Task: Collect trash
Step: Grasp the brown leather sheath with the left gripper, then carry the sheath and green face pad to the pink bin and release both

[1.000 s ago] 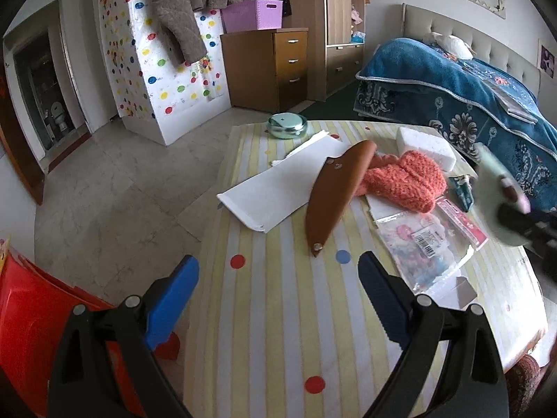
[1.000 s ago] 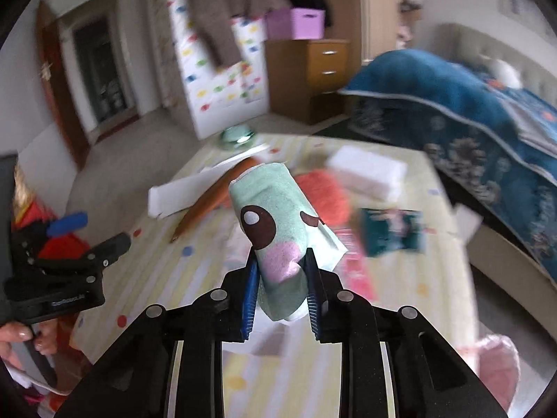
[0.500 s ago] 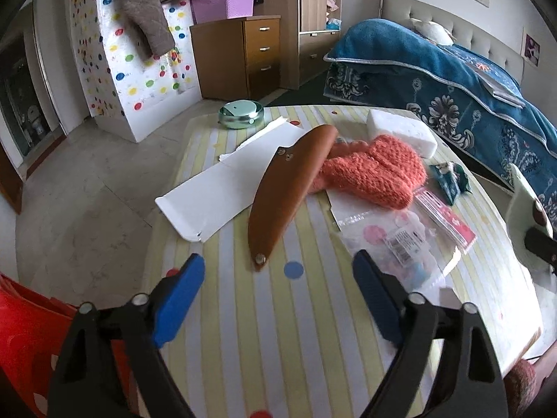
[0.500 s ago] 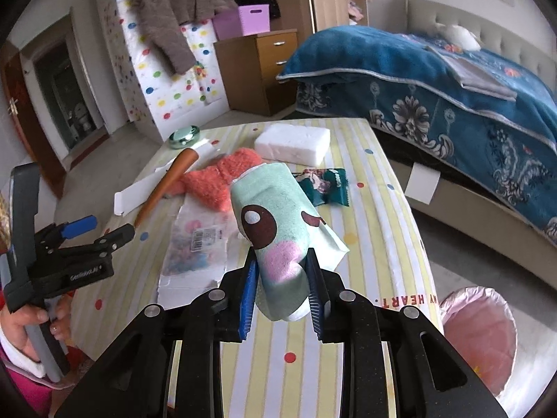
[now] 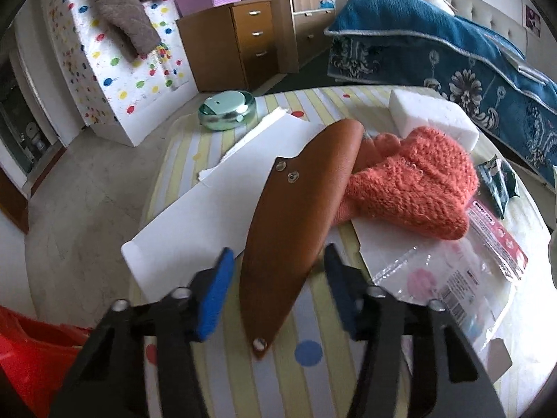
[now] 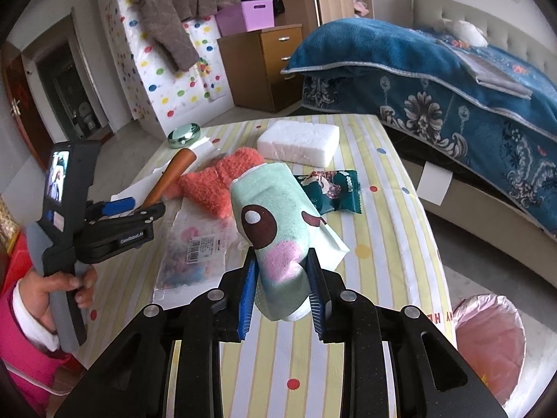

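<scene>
Right tongs [image 6: 281, 283] clamp mint packet [image 6: 275, 223], long axis pointing forward.

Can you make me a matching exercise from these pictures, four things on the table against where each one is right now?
Things:
1. mint pouch
2. brown leather sheath
3. white foam block
4. round green tin

Places:
A. far end of the table, near the bed
B. far corner, beside the white paper
C. clamped in the right gripper
D. between the open left gripper fingers

Pairs: 1-C, 2-D, 3-A, 4-B
</scene>
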A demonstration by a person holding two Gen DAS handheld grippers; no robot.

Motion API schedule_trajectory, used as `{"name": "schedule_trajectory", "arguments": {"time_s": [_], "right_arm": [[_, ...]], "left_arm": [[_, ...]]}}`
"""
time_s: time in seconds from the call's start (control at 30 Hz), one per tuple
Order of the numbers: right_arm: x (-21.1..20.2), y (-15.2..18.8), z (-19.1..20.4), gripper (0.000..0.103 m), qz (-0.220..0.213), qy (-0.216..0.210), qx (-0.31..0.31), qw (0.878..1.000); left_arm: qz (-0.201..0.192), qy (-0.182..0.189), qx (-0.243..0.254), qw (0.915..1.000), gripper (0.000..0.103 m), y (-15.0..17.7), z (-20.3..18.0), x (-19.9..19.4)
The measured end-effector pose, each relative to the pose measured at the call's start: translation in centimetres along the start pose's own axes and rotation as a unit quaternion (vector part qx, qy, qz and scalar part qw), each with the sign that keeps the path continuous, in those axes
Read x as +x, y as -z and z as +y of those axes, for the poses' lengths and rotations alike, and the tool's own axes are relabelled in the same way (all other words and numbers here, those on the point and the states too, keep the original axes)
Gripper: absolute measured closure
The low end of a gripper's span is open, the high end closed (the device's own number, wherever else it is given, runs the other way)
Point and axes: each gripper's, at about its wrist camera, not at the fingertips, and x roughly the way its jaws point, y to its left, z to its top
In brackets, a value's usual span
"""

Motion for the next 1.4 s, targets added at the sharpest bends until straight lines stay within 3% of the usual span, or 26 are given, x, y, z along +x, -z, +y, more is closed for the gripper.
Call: {"name": "schedule_trajectory", "arguments": {"time_s": [0.1, 0.13, 0.17, 0.4, 0.63, 0.93, 1.13, 1.4], "right_arm": [[0.0, 0.1, 0.0, 0.075, 0.0, -0.002, 0.001, 1.0], [0.1, 0.1, 0.0, 0.075, 0.0, -0.002, 0.001, 1.0], [0.0, 0.1, 0.0, 0.075, 0.0, -0.002, 0.001, 1.0], [-1.8, 0.4, 0.4, 0.075, -0.014, -0.007, -0.001, 1.0], [-5.0, 1.5, -0.2, 0.075, -0.029, -0.008, 0.012, 0.999], [-9.4, 4.0, -3.2, 0.075, -0.044, 0.022, 0.044, 0.998], [-13.2, 6.9, -7.7, 0.075, -0.059, 0.071, 0.085, 0.992], [-17.7, 11.4, -15.2, 0.075, -0.073, 0.149, 0.162, 0.973]], "left_arm": [[0.001, 0.008, 0.0, 1.0, 0.076, 0.2, 0.2, -0.2], [0.001, 0.011, -0.001, 0.9999, 0.092, 0.3, 0.3, -0.4], [-0.001, 0.019, -0.004, 0.9998, 0.096, 0.5, 0.5, -0.8], [-0.049, 0.066, -0.025, 0.9963, 0.098, 2.2, 0.6, -6.9], [-0.085, 0.113, -0.008, 0.99, 0.098, 3.7, -2.7, -12.3], [-0.09, 0.173, 0.067, 0.9785, 0.097, 5.2, -11.1, -14.9], [-0.098, 0.214, 0.119, 0.9646, 0.098, 5.6, -17.5, -16.3], [-0.107, 0.264, 0.183, 0.9411, 0.097, 6.3, -26.4, -17.7]]}}
